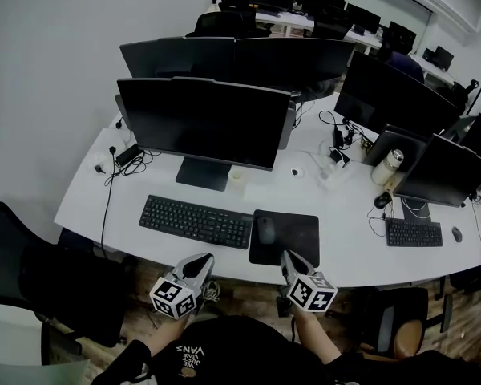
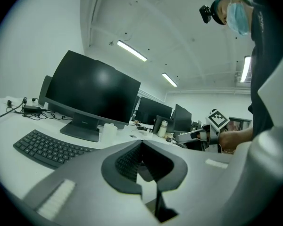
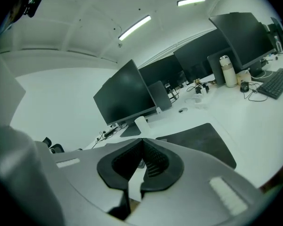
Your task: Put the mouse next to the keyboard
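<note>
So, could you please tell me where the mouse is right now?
In the head view the mouse sits on the left part of the mouse pad, just right of the keyboard.

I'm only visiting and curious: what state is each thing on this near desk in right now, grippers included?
Left gripper: shut, empty, by the desk's front edge.
Right gripper: shut, empty, near the mouse pad's front edge.
Mouse: lying on the mouse pad's left part, untouched.
Keyboard: flat on the desk, left of the mouse pad.
Monitor: upright, screen dark.
</note>
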`<state>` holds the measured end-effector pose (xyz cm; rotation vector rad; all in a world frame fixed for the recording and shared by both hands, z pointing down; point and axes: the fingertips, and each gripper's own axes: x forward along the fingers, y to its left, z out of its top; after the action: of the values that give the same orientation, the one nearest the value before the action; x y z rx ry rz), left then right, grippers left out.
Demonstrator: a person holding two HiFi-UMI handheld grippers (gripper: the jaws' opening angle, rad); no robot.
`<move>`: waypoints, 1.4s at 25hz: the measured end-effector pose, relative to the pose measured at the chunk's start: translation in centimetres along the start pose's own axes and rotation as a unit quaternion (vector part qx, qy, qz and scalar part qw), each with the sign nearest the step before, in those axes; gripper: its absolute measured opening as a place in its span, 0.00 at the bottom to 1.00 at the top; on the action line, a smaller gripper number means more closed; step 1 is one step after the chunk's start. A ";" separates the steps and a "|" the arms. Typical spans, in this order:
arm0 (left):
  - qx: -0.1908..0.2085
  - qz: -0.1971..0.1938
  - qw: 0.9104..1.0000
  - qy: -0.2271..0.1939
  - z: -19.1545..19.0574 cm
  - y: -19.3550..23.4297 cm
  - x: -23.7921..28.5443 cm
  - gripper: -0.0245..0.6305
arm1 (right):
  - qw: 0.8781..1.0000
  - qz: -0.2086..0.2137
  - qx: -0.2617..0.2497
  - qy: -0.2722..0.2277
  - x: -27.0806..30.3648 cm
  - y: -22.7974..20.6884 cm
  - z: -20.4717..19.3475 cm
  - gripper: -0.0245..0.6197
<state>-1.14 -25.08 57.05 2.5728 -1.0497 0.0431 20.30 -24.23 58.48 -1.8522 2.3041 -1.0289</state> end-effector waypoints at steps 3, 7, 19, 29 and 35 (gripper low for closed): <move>0.002 -0.004 1.000 0.001 -0.4 -1.1 -0.4 0.04 | 1.000 0.018 0.009 -0.005 -1.2 0.7 -0.7 0.05; 0.003 -0.007 1.000 0.002 -1.0 -2.3 -1.0 0.04 | 1.000 0.027 0.015 -0.002 -2.7 1.3 -2.2 0.05; -0.008 0.008 1.000 0.007 -3.9 -4.2 -4.3 0.04 | 0.999 0.037 0.010 0.012 -5.9 2.2 -5.4 0.05; -0.009 0.021 1.000 0.002 -4.7 -5.0 -6.5 0.04 | 0.998 0.046 -0.012 0.030 -6.7 3.0 -6.9 0.05; -0.004 0.024 1.000 -0.005 -4.6 -5.1 -7.1 0.04 | 0.998 0.047 -0.018 0.031 -7.1 3.1 -7.1 0.05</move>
<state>-2.28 -15.38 58.53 2.5431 -1.1118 0.0368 16.90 -14.38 59.78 -1.7303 2.4338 -1.0538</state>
